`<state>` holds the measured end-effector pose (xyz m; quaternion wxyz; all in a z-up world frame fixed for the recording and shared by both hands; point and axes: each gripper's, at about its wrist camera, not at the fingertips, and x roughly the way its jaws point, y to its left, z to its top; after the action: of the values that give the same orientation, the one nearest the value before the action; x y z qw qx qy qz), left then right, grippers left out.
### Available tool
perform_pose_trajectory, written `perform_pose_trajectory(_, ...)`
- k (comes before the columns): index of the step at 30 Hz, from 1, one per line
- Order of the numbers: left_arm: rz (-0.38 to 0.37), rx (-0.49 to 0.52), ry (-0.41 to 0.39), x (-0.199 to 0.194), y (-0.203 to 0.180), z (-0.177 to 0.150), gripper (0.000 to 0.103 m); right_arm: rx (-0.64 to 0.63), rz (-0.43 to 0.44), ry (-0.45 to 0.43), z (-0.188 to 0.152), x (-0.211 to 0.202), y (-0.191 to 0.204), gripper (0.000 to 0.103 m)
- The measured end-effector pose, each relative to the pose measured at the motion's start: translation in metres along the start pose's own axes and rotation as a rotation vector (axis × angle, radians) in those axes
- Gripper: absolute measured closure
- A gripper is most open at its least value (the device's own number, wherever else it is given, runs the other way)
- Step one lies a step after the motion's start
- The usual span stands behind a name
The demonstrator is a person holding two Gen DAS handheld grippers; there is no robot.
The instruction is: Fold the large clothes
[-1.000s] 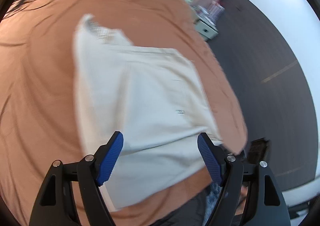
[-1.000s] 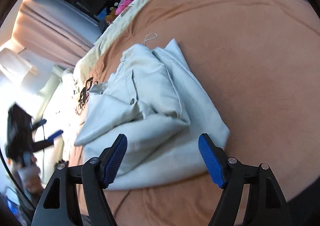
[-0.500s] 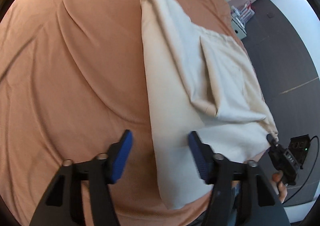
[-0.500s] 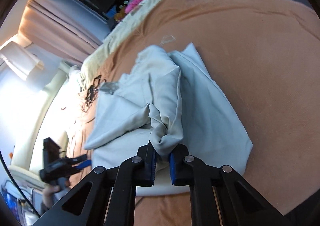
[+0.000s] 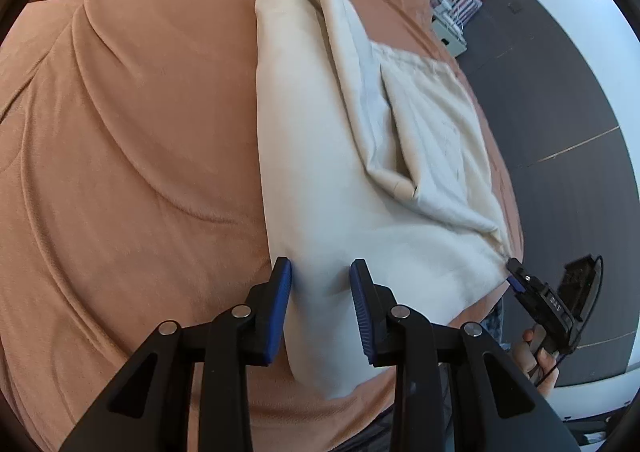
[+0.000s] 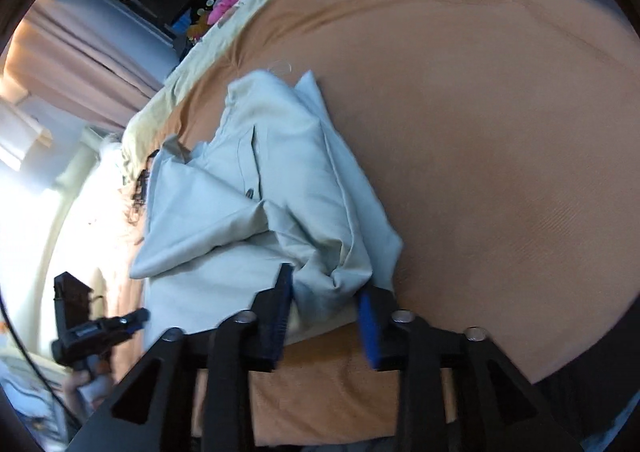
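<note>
On the brown bedspread (image 5: 140, 172) the cream garment (image 5: 320, 172) lies lengthwise, near to far — its near-left edge between the closing, not yet clenched left gripper (image 5: 320, 272), its bunched near-right corner in the reopening right gripper (image 6: 326, 292).

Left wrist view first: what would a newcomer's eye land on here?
A cream garment, part-folded, lies along the orange bedspread. The left tool straddles its near edge, its jaws just closing but not yet pinching. In the right wrist view the right tool has just been opening around a bunched fold.
</note>
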<state>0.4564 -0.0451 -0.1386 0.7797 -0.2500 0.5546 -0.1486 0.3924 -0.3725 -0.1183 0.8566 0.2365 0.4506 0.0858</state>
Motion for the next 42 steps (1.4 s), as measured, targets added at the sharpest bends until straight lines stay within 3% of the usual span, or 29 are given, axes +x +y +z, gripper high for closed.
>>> perform_pose_trajectory(2,-0.011,-0.002,-0.013,-0.005,0.004,0.003,0.071,-0.054,-0.052,-0.039,0.007,-0.012,0.012,0.044)
perform_pose_trajectory(8,-0.023,-0.014,-0.063,-0.025,0.016,0.009,0.071,-0.226,-0.044,-0.040,0.025,-0.020,0.056,0.044)
perform_pose_trajectory(13,-0.029,-0.034,-0.077,-0.034,0.033,0.007,0.071,-0.384,-0.010,0.028,0.021,0.005,0.104,0.043)
perform_pose_trajectory(19,-0.026,-0.081,-0.088,-0.042,0.059,0.005,0.071,-0.557,0.000,0.105,0.005,0.043,0.156,0.034)
perform_pose_trajectory(30,-0.032,-0.153,-0.113,-0.060,0.103,-0.003,0.071,-0.767,-0.049,0.195,-0.019,0.104,0.205,0.033)
perform_pose_trajectory(31,-0.033,-0.157,-0.112,-0.061,0.105,-0.003,0.071,-0.756,-0.044,0.191,-0.016,0.105,0.203,0.038)
perform_pose_trajectory(33,-0.029,-0.156,-0.113,-0.061,0.105,-0.002,0.071,-0.702,0.003,0.185,-0.004,0.105,0.202,0.080)
perform_pose_trajectory(35,-0.028,-0.154,-0.115,-0.063,0.105,-0.002,0.071,-0.666,0.007,0.142,0.010,0.097,0.200,0.095)
perform_pose_trajectory(42,-0.031,-0.139,-0.114,-0.059,0.094,0.002,0.071,-0.587,0.002,0.026,0.062,0.067,0.188,0.098)
